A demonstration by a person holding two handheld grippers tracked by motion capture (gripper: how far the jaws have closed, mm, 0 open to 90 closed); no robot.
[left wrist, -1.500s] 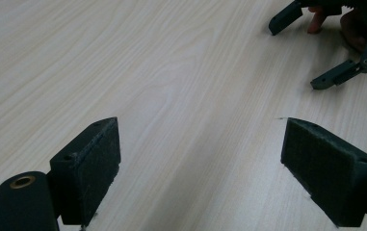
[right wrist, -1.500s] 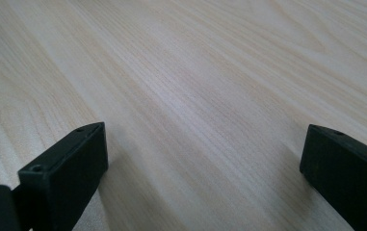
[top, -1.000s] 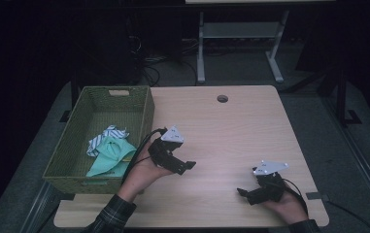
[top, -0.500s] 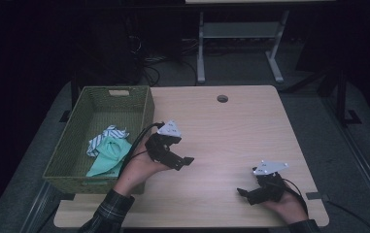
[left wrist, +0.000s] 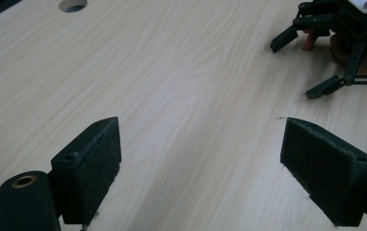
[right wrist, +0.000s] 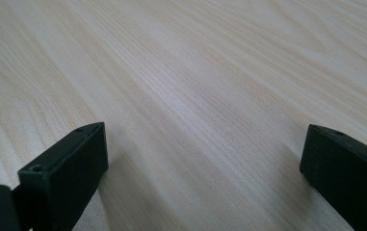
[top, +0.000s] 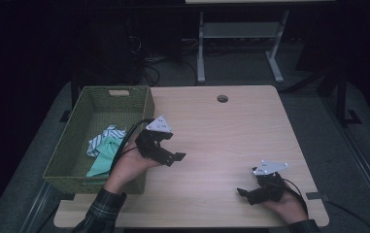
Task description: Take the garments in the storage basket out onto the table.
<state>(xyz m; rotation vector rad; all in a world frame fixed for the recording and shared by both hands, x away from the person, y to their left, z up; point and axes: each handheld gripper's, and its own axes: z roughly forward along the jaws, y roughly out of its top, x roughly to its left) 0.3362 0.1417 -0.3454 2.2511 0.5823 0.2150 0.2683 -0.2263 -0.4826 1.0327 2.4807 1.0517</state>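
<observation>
My left gripper point(top: 174, 158) hovers over the wooden table point(top: 221, 141) just right of a green woven basket point(top: 147, 110). Its jaws stand wide open with nothing between them, as the left gripper view point(left wrist: 203, 149) confirms. My right gripper point(top: 246, 195) rests low near the table's front right. In its own view point(right wrist: 203, 154) it is open over bare wood. Farther off in the left gripper view, the right gripper point(left wrist: 337, 45) appears with a hand around it. A striped cloth point(top: 106, 137) and a mint-green cloth point(top: 104, 160) lie inside the basket.
A round cable hole point(top: 222, 98) sits near the table's far edge and also appears in the left gripper view point(left wrist: 72, 5). Beyond the table stands a white metal frame point(top: 236, 34) on a dark floor. The basket takes up the table's left side.
My left gripper has drifted a little left and away from the person, closer to the basket. The right gripper has stayed where it was.
</observation>
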